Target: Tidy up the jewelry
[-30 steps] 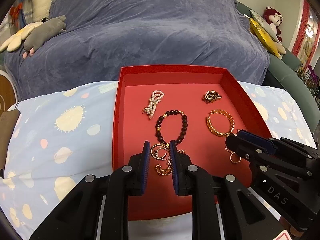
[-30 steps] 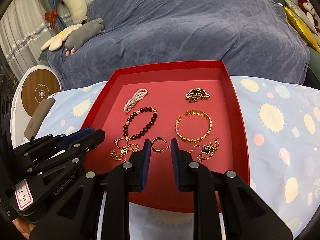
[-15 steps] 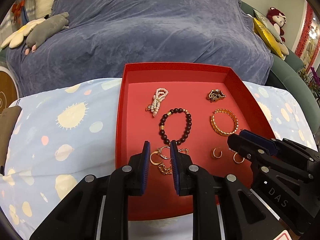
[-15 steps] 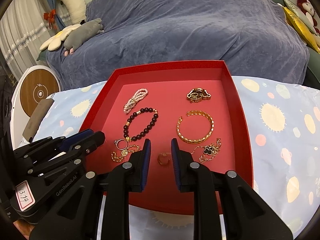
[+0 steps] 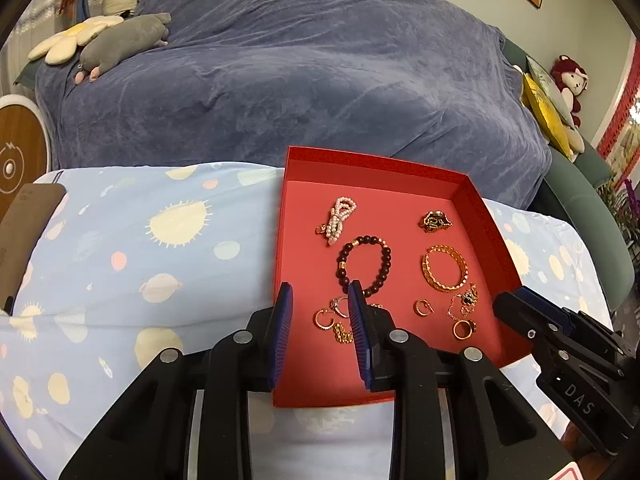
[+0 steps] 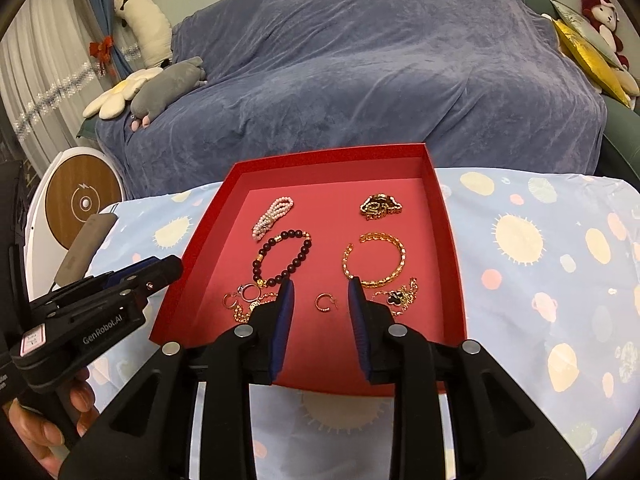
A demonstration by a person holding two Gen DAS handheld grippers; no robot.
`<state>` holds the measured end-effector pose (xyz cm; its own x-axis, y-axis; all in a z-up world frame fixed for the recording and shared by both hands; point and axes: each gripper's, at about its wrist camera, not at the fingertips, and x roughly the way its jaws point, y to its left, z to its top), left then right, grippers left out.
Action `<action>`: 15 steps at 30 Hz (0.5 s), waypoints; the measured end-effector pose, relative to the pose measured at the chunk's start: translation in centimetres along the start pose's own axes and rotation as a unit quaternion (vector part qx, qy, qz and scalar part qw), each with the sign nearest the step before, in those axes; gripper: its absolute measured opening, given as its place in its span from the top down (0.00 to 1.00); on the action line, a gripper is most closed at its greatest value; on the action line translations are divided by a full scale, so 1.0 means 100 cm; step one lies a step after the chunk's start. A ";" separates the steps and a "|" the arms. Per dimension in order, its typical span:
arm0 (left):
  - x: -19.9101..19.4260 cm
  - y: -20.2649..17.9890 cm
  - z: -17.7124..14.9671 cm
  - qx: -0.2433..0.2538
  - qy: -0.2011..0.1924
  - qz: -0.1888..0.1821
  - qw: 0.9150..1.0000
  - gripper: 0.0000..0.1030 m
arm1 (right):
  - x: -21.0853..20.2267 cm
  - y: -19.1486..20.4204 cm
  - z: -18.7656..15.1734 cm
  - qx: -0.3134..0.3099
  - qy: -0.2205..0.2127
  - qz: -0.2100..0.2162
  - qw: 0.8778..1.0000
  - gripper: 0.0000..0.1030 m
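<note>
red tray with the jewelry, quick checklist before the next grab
1. Left gripper empty, jaws just opened: ok.
2. Right gripper empty, jaws just opened: ok.
3. Small gold hoop lies loose on the red tray, apart from other pieces: ok.
4. Chains by the dark bead bracelet untangled: not ok, rings and chain are piled together.
5. Gold bangle free of the clover chain: cannot tell, they lie very close.

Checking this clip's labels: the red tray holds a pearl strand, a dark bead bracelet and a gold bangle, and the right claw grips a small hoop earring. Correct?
Not quite: the right claw is open and empty; the hoop earring lies loose on the red tray, per the right wrist view. The rest holds.
</note>
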<state>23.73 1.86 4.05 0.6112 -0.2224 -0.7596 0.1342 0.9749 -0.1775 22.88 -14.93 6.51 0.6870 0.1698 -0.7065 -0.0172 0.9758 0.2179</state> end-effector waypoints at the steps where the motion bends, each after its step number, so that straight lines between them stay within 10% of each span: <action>1: -0.004 0.000 -0.003 0.004 -0.001 0.010 1.000 0.73 | -0.007 -0.004 -0.003 0.018 -0.006 0.002 1.000 0.58; 15: -0.050 -0.009 -0.058 0.020 -0.013 0.051 0.998 0.54 | -0.044 0.001 -0.031 -0.010 0.000 0.001 1.000 0.56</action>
<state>16.06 2.08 4.37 0.6431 -0.1222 -0.7559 0.1008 0.9921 -0.0746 17.58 -15.14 7.56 0.6869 0.1716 -0.7062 -0.0325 0.9780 0.2060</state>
